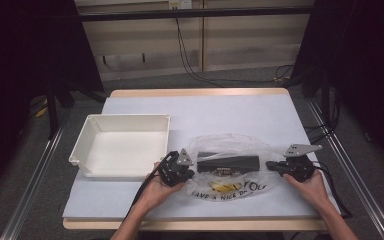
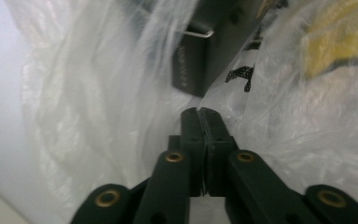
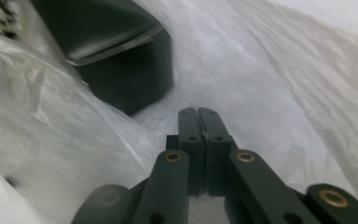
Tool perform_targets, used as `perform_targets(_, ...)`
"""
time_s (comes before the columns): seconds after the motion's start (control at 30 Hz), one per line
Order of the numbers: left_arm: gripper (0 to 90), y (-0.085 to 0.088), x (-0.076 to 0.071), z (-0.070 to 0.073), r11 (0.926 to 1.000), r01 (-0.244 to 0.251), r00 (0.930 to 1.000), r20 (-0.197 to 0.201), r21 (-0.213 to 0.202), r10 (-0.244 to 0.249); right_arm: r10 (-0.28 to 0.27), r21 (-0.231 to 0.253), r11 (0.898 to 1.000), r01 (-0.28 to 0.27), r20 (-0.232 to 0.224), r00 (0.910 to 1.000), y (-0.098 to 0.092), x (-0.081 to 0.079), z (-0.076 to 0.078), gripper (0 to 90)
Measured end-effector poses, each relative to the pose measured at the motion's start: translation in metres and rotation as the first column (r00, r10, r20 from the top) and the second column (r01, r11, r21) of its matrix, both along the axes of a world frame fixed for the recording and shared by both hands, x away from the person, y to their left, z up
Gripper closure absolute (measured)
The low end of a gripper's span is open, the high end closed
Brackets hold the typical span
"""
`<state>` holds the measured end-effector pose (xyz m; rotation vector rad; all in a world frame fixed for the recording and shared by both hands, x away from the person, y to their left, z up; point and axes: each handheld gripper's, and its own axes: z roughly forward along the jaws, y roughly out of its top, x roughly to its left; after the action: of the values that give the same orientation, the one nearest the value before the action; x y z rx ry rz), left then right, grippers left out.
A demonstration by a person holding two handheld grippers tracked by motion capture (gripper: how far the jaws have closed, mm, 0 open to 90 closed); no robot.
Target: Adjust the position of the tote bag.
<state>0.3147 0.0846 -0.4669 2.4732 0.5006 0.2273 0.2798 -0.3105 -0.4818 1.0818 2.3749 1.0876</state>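
Two forearms come in from the near edge of the table (image 1: 260,107), each hand wrapped around a gripper and held low over the surface, pointing inward at the other. The left gripper (image 1: 192,173) sits at the left end of a clear plastic bag (image 1: 230,187), the right gripper (image 1: 268,164) at its right end. In both gripper views the jaws stand pressed together, with no gap between the pads. The left gripper (image 2: 199,112) has its tips against the crinkled film of the bag (image 2: 98,93); whether a fold of film is pinched between them is hard to tell in the blur. The same holds for the right gripper (image 3: 198,111), whose tips lie on the bag (image 3: 270,70). There is one bag, lying near the middle of the near edge, printed with black letters and a yellow patch. Inside it lies one long black box (image 1: 228,162), stretched between the two grippers; its end shows close ahead in the left gripper view (image 2: 200,60) and the right gripper view (image 3: 126,74). One white tray (image 1: 87,137) sits toward the left edge, just beside the bag, with nothing in it.
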Motion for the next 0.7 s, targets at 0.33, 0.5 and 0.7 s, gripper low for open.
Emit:
perform_targets(0.33,90.0,0.003,0.0,0.0,0.999,-0.042,0.9991,0.003,-0.012,0.042,-0.039,-0.034,0.999,0.038,-0.006,0.9992,-0.008,0.003,-0.003,90.0)
perform_targets(0.5,90.0,0.0,-0.004,0.006,0.9976,-0.036,0.9992,0.012,-0.059,0.037,-0.009,0.048,0.999,0.009,0.008,0.9999,-0.006,-0.002,0.003,90.0)
perform_targets(0.7,90.0,-0.004,-0.011,0.028,0.9957,-0.004,0.9993,0.037,-0.093,0.007,0.035,0.113,0.993,-0.04,0.049,0.9982,0.002,-0.012,0.016,89.2)
